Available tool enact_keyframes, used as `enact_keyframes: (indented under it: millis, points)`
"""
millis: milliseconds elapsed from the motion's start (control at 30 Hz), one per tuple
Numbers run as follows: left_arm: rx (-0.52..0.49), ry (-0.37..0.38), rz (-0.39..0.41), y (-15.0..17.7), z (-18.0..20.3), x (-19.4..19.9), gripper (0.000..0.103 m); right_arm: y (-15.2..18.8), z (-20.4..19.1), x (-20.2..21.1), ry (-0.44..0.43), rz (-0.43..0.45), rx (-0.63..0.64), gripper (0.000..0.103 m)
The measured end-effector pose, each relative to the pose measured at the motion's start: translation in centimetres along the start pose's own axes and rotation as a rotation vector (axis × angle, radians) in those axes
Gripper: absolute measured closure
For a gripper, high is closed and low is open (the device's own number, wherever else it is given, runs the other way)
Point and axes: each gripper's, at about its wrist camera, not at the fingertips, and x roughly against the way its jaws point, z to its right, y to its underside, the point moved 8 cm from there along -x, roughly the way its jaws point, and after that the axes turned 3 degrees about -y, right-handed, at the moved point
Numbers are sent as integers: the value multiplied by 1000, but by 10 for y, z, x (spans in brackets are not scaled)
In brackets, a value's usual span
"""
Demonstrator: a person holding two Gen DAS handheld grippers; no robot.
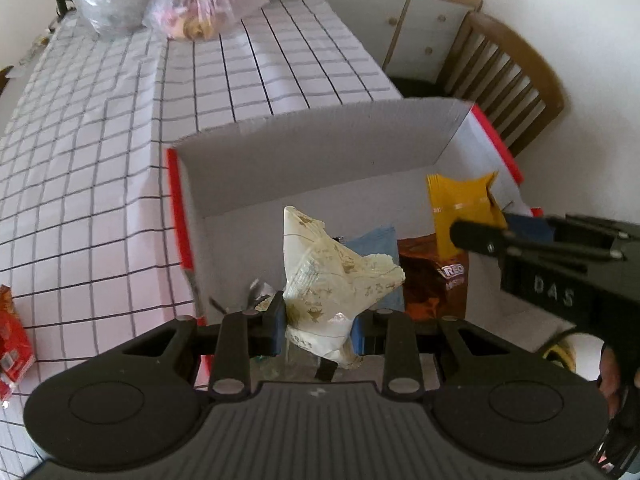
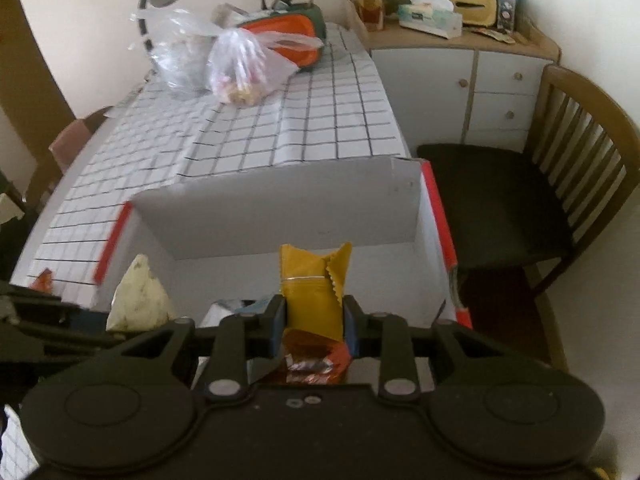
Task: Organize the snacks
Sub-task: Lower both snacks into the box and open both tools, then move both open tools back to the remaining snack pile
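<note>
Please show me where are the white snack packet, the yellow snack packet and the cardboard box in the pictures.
white snack packet (image 1: 332,276): left wrist view, middle of its crumpled body.
yellow snack packet (image 2: 310,300): right wrist view, its flat face between the pads.
cardboard box (image 2: 280,216): right wrist view, inside of its far wall.

My left gripper (image 1: 319,326): black body, ribbed centre panel, round discs at 4 and 8 o'clock, blue pads (image 1: 277,330), silver pivot screws. My right gripper (image 2: 314,326): same build; white "DAS" lettering on side.
</note>
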Motion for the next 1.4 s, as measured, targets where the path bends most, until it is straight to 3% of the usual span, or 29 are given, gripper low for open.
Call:
enact_keyframes:
  millis: [400,667,767,933,1400]
  points:
    - [-10,-76,-111,-2,11,-44,73,9,7,-27,-22,-66,-15,74]
    - [7,-82,-129,0,8,-49,69,9,9,-26,-34,-77,-19,70]
    - [18,-73,-111,-1,7,-44,59,11,6,-24,-44,-83,-14,68]
    - [37,-52,-72,-2,5,-29,51,10,-3,-11,-69,-70,3,63]
    - [75,-27,115,11,-17,58,46,7,-50,52,-179,34,64,34]
